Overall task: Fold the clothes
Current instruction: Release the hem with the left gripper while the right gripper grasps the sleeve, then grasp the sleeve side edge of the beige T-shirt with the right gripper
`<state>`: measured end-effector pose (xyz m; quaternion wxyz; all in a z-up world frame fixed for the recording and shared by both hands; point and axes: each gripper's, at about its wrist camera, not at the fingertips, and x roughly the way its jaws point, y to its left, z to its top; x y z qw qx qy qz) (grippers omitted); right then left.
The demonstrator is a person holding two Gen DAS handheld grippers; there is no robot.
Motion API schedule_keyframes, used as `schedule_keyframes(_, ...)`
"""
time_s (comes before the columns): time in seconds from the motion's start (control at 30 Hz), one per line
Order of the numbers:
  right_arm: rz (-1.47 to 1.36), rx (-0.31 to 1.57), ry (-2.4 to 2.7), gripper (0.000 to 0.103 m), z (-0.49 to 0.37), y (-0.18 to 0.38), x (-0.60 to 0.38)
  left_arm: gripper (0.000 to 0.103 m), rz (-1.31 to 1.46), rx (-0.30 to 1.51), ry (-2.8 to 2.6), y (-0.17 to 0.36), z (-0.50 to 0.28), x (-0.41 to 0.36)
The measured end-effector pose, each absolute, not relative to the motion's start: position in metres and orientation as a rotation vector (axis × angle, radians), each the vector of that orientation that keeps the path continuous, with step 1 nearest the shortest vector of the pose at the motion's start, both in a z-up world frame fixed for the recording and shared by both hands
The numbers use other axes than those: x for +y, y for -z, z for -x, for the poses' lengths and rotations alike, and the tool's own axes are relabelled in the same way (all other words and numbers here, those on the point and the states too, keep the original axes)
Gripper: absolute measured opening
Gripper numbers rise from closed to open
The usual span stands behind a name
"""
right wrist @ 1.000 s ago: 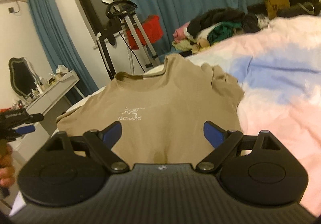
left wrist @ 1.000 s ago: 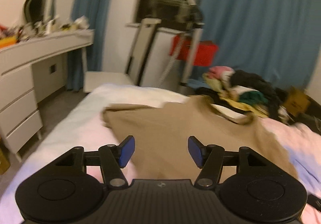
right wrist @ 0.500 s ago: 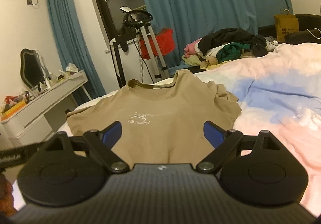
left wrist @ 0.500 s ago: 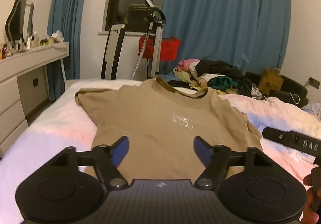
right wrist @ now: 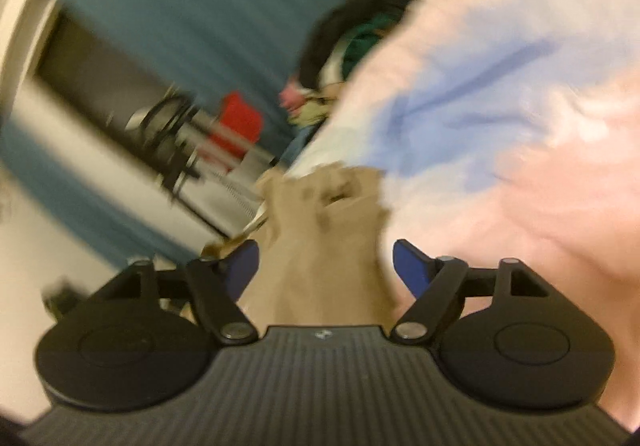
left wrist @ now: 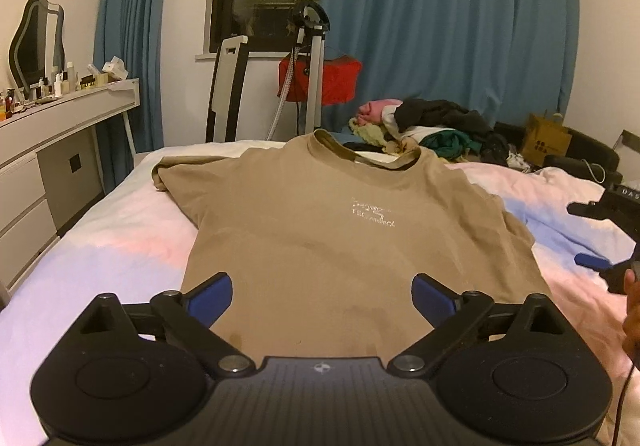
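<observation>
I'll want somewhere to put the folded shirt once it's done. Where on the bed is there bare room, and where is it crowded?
Bare bedspread lies left of the tan shirt, toward the white dresser. Another free patch lies right of the shirt, between it and the right gripper. It is crowded beyond the shirt's collar, where the pile of clothes sits.

The left gripper (left wrist: 322,292) is opening wide, nothing gripped, while the tilted right gripper (right wrist: 325,260) is closing, fingers apart.

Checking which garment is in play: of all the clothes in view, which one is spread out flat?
The tan T-shirt, laid open on the bed with its collar at the far end. The other clothes sit bunched in a heap beyond it.
</observation>
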<state>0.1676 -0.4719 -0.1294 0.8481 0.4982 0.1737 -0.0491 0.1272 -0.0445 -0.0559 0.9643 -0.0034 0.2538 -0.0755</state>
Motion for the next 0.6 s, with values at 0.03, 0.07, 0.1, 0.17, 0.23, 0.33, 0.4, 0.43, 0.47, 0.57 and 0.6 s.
schedule_keyframes(0.03,-1.125,0.357,0.111,0.069,-0.171,0.143,-0.483,0.098,0.004,0.519,0.149,0.057,-0.130,-0.047)
schedule_keyframes(0.07,-1.192,0.352,0.118,0.061,-0.175,0.155,-0.493,0.098,-0.001,0.524,0.146,0.059,-0.132,-0.048)
schedule_keyframes(0.1,-1.236,0.352,0.131,0.054,-0.179,0.165,-0.499,0.098,-0.007,0.529,0.144,0.061,-0.135,-0.049)
schedule_keyframes(0.17,-1.281,0.353,0.132,0.047,-0.191,0.178,-0.504,0.098,-0.021,0.537,0.140,0.065,-0.139,-0.050)
schedule_keyframes(0.23,-1.298,0.359,0.099,0.046,-0.206,0.185,-0.502,0.098,-0.035,0.547,0.134,0.069,-0.145,-0.052)
schedule_keyframes(0.33,-1.278,0.402,0.052,0.046,-0.231,0.190,-0.492,0.098,-0.049,0.568,0.123,0.077,-0.155,-0.053)
schedule_keyframes(0.4,-1.242,0.432,0.047,0.046,-0.246,0.193,-0.484,0.098,-0.048,0.585,0.114,0.083,-0.162,-0.053)
schedule_keyframes(0.43,-1.225,0.442,0.046,0.045,-0.253,0.194,-0.480,0.098,-0.047,0.592,0.110,0.086,-0.166,-0.053)
schedule_keyframes(0.47,-1.217,0.445,0.043,0.044,-0.259,0.197,-0.477,0.098,-0.044,0.599,0.107,0.089,-0.169,-0.052)
schedule_keyframes(0.57,-1.191,0.428,0.034,0.044,-0.276,0.197,-0.474,0.098,-0.037,0.621,0.103,0.098,-0.178,-0.052)
schedule_keyframes(0.6,-1.185,0.412,0.035,0.037,-0.280,0.195,-0.475,0.098,-0.037,0.630,0.102,0.101,-0.181,-0.052)
